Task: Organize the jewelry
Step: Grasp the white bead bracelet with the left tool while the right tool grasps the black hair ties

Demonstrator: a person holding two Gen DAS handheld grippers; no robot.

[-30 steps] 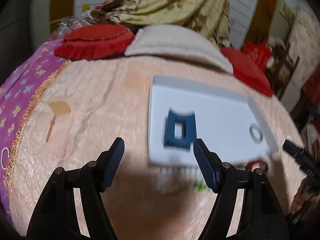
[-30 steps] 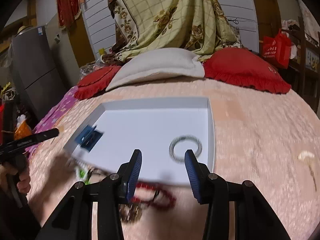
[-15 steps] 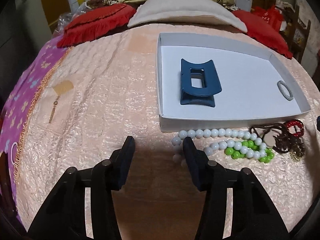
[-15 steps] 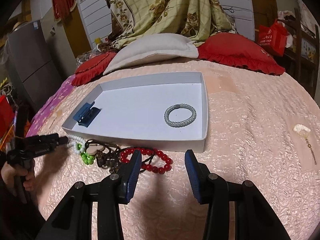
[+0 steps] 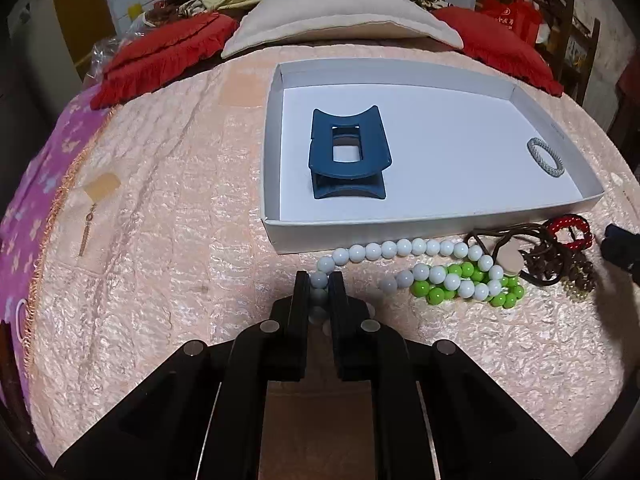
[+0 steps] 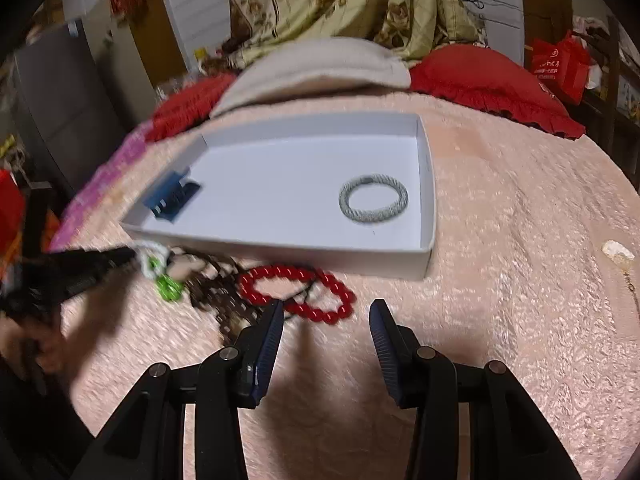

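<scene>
Left wrist view, tool: the left gripper [image 5: 319, 285] has just been closing and is now clamped on the near-left end of the white bead strand [image 5: 404, 249], with a bead pinched between the pads.
Left wrist view, surroundings: the strand curves along the near wall of the white cardboard tray [image 5: 400, 232], just beside it, and runs right into green beads [image 5: 464, 284] and a brown cord tangle [image 5: 536, 256].
Left wrist view, tray contents: a blue hair claw [image 5: 349, 152] at left, a grey braided ring [image 5: 545, 157] at far right.
Right wrist view, tool: the right gripper [image 6: 326, 320] is apart and holds nothing, hovering just short of the red bead bracelet [image 6: 298, 292] on the pink bedspread [image 6: 520, 240].
Right wrist view, blur: the left side is smeared.
Doing it well: lift slowly so the white strand slides free of the tangle, then clear the tray wall before lowering.
</scene>
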